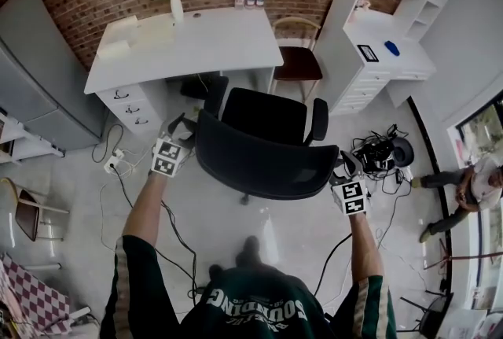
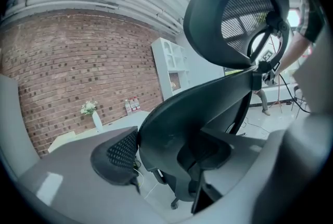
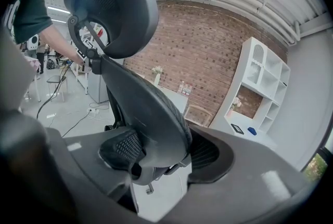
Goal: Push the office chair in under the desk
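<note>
A black office chair [image 1: 263, 116] stands on the floor just in front of the white desk [image 1: 189, 42], seat toward the desk and backrest [image 1: 263, 163] toward me. My left gripper [image 1: 187, 127] is at the backrest's left edge and my right gripper [image 1: 343, 167] at its right edge. In the left gripper view the backrest edge [image 2: 166, 124] runs between the pads of the left gripper [image 2: 161, 153], which close on it. The right gripper view shows the right gripper [image 3: 164, 153] clamped on the backrest [image 3: 151, 114] in the same way, the headrest [image 3: 112, 10] above.
Drawers [image 1: 130, 105] fill the desk's left side. A wooden chair [image 1: 297, 54] and a white shelf unit [image 1: 385, 38] stand to the right. Cables and a power strip [image 1: 114, 163] lie on the floor at both sides. A person [image 1: 471, 188] is at far right.
</note>
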Demonstrator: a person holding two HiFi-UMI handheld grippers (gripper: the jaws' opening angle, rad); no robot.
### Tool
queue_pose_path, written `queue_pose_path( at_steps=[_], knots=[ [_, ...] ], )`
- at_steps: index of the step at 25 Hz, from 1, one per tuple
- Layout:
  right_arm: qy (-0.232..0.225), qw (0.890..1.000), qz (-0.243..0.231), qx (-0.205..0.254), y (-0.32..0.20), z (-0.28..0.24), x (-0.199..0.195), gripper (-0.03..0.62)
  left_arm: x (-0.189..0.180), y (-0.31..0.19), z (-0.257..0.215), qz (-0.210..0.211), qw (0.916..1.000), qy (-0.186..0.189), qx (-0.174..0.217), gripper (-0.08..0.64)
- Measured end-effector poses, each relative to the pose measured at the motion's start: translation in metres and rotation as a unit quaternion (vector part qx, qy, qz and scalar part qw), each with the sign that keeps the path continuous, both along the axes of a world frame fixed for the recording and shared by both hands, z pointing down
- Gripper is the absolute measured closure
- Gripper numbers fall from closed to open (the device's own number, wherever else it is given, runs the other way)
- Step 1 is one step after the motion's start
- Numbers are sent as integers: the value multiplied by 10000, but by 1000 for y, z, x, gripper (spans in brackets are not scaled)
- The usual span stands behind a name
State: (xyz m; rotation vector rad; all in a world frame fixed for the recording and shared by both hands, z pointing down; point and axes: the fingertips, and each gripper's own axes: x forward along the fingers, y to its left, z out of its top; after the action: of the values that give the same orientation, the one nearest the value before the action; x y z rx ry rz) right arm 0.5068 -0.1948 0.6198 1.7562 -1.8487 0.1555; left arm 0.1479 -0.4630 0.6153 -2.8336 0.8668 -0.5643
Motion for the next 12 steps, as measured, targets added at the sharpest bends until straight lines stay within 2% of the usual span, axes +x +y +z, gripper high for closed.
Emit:
queue_pose_path(
  at_steps=[12],
  knots=[
    [0, 10000, 11, -37, 13, -2, -7, 337, -16, 29, -8, -97, 9999, 36, -41, 265]
  ],
)
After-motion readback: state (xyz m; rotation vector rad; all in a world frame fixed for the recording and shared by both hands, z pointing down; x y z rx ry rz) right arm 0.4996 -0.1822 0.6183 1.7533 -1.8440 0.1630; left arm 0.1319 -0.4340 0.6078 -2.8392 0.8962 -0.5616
